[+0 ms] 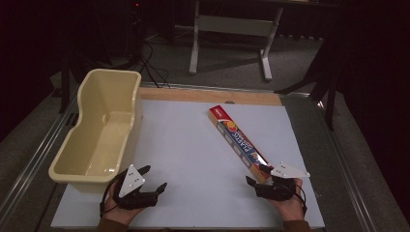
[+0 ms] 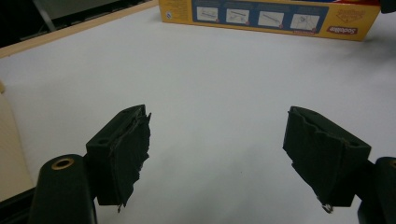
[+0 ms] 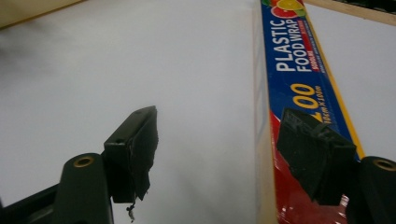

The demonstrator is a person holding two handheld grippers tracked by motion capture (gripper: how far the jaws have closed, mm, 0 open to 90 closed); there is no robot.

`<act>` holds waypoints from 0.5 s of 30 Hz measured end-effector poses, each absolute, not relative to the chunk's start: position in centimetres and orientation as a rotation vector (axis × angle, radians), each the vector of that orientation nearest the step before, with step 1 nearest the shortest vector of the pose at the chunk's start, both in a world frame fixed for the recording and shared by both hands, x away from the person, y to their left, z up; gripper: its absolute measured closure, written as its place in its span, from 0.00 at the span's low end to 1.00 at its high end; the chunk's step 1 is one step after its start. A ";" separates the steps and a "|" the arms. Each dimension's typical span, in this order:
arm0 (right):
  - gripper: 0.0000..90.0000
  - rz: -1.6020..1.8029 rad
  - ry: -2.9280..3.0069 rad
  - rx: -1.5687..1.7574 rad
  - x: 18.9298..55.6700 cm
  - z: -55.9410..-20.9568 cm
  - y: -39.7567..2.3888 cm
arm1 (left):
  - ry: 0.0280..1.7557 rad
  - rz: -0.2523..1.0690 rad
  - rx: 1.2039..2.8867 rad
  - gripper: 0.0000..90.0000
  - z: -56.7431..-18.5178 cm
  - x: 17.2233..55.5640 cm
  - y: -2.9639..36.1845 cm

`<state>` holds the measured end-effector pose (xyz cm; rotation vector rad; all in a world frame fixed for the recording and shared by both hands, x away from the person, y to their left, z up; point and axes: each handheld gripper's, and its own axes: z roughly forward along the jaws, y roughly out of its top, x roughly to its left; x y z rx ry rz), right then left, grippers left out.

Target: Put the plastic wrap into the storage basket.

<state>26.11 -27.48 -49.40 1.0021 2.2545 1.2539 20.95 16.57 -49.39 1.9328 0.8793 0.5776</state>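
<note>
A long box of plastic food wrap (image 1: 237,140) lies diagonally on the white table top (image 1: 193,159), right of centre. Its near end reaches my right gripper (image 1: 256,174), which is open. In the right gripper view one jaw hovers over the box's printed top (image 3: 299,70) and the other over bare table, so the right gripper (image 3: 218,116) straddles the box's long edge and holds nothing. My left gripper (image 1: 154,177) is open at the near left with nothing between its jaws. Seen from the left gripper (image 2: 217,114), the box (image 2: 271,16) lies far ahead.
A cream plastic tub (image 1: 82,179) stands empty along the table's left side, close to my left hand; its wall (image 2: 7,154) edges the left gripper view. A wooden strip (image 1: 208,95) runs along the far edge. Beyond it stands a grey table frame (image 1: 227,24) on a dark floor.
</note>
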 end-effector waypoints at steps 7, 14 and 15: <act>0.34 1.247 2.253 1.013 26.7 -49.3 -27.5 | 0.871 0.558 1.936 0.25 -49.5 21.0 16.4; 0.34 1.212 2.272 1.039 27.0 -49.6 -27.3 | 0.876 0.559 1.922 0.26 -49.3 21.2 16.5; 0.34 1.206 2.277 1.029 27.1 -49.6 -27.0 | 0.877 0.555 1.922 0.26 -49.3 21.2 16.5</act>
